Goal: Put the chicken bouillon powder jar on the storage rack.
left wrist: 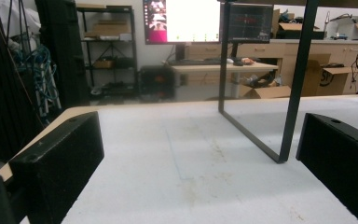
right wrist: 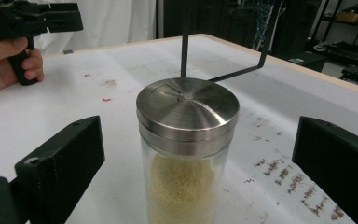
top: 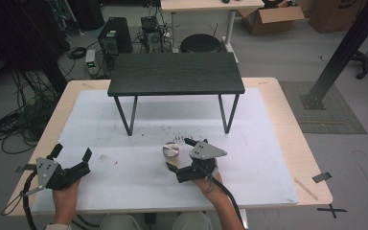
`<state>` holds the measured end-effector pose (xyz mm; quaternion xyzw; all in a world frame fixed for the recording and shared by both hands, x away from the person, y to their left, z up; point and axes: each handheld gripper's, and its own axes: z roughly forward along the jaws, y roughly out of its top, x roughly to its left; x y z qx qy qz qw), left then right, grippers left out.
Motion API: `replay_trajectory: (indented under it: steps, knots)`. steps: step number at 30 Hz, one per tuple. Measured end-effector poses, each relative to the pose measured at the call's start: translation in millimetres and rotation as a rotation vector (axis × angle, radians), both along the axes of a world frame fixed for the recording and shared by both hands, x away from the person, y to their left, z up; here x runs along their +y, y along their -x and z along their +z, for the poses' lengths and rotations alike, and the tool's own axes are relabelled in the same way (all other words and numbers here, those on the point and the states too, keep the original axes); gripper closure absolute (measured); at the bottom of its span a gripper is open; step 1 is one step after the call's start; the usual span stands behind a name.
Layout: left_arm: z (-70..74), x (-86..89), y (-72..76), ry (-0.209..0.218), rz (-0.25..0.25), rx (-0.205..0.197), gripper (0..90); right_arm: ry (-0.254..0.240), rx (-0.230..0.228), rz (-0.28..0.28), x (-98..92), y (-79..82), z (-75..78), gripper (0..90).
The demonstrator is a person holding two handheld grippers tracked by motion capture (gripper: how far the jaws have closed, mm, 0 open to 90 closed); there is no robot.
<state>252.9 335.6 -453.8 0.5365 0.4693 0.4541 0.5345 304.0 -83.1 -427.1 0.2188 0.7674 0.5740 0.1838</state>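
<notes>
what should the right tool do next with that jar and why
Probably close the right tool on the jar. Its jaws stand wide open on either side of the glass without touching it, and the jar sits upright on the white mat, centred between them. The left tool rests open, well away.

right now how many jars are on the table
1. The glass jar with a steel lid stands upright on the white mat, in front of the small black shelf, between the open jaws of the right gripper. Nothing suggests another is hidden.
</notes>
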Motion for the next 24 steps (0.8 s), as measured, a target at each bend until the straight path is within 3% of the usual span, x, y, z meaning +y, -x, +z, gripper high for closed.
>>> replay_trajectory:
  steps: [17, 24]
  knots:
    - [-0.1, 0.0, 0.2, 0.001, 0.000, -0.002, 1.1, 0.040, 0.048, 0.019, 10.5, -9.9, -3.8, 7.4]
    - [-0.1, 0.1, 0.2, -0.001, 0.000, -0.002, 1.1, 0.049, 0.064, 0.046, 13.6, -10.5, -5.3, 14.5]
